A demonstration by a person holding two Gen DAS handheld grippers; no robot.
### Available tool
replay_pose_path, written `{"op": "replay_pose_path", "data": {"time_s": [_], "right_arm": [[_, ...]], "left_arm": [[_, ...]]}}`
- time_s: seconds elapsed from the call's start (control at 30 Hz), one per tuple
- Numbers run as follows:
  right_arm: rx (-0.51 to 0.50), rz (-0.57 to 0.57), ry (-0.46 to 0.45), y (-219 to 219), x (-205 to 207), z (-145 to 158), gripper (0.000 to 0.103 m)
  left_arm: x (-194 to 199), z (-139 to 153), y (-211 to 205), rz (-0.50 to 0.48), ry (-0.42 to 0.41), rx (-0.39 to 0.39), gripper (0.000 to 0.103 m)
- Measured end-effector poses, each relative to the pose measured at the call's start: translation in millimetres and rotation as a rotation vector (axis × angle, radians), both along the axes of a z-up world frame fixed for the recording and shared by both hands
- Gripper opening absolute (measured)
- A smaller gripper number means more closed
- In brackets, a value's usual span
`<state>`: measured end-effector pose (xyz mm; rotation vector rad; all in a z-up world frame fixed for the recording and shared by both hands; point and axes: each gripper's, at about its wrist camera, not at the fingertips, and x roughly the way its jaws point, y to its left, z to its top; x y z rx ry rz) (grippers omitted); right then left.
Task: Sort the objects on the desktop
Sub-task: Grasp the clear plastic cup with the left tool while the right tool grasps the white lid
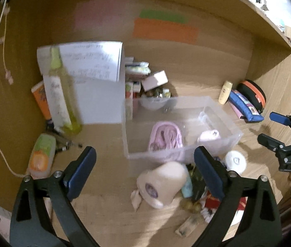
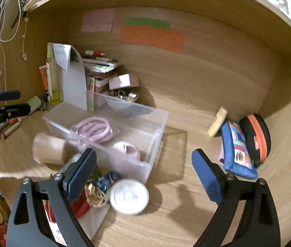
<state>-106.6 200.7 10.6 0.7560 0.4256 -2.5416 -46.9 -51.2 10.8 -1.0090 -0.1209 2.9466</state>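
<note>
Your left gripper (image 1: 144, 158) hangs wide open with nothing between its fingers, above the beige toilet-paper roll (image 1: 162, 183) lying by the worktop's front edge. Behind it sits the clear plastic bin (image 2: 157, 127) holding a coiled pink cable (image 2: 95, 129). Your right gripper (image 2: 143, 160) gapes empty too, over the white round lid (image 2: 129, 196).

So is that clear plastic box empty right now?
No, the clear plastic box already holds a coiled pink cord and a pale pink roll.
</note>
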Motion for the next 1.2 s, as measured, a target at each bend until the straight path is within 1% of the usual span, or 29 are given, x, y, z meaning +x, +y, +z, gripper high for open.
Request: {"op": "replay_pose_path", "data": {"time_s": [0.13, 0.33, 0.47, 0.6, 0.7, 0.9, 1.0, 1.1, 1.13, 1.2], "right_arm": [[-0.001, -0.009, -0.036, 10.0, 1.8, -13.2, 0.093], [0.003, -0.015, -0.108, 25.0, 0.9, -36.3, 0.093], [0.003, -0.006, -0.165, 29.9, -3.2, -52.6, 0.093], [0.01, 0.005, -0.224, 25.7, -10.9, -72.0, 0.093], [0.02, 0.039, -0.266, 18.5, -17.0, -84.4, 0.093], [0.053, 0.077, -0.307, 6.7, -27.8, -99.7, 0.091], [0.062, 0.09, -0.321, 4.5, -33.8, -102.9, 0.087], [0.063, 0.102, -0.337, 3.5, -39.2, -105.7, 0.084], [0.059, 0.109, -0.344, 3.7, -41.1, -107.1, 0.082], [0.053, 0.126, -0.359, 3.9, -42.9, -109.3, 0.073]], "left_arm": [[-1.6, -20.9, 1.3, -0.006, -0.066, 0.026, 0.097], [-9.9, -54.8, 15.6, -0.038, -0.156, 0.037, 0.097], [-20.2, -70.1, 23.2, -0.052, -0.201, 0.059, 0.097], [-30.7, -79.8, 26.5, -0.06, -0.234, 0.074, 0.097], [-36.2, -85.2, 28.8, -0.061, -0.253, 0.075, 0.097], [-48.7, -93.3, 34.9, -0.066, -0.288, 0.078, 0.097], [-53.7, -96.1, 37.6, -0.049, -0.285, 0.06, 0.097], [-58.8, -100.1, 37.2, -0.033, -0.289, 0.067, 0.097], [-59.9, -101.7, 36.7, -0.027, -0.289, 0.068, 0.097], [-62.0, -104.6, 36.7, -0.015, -0.289, 0.062, 0.093]]}}
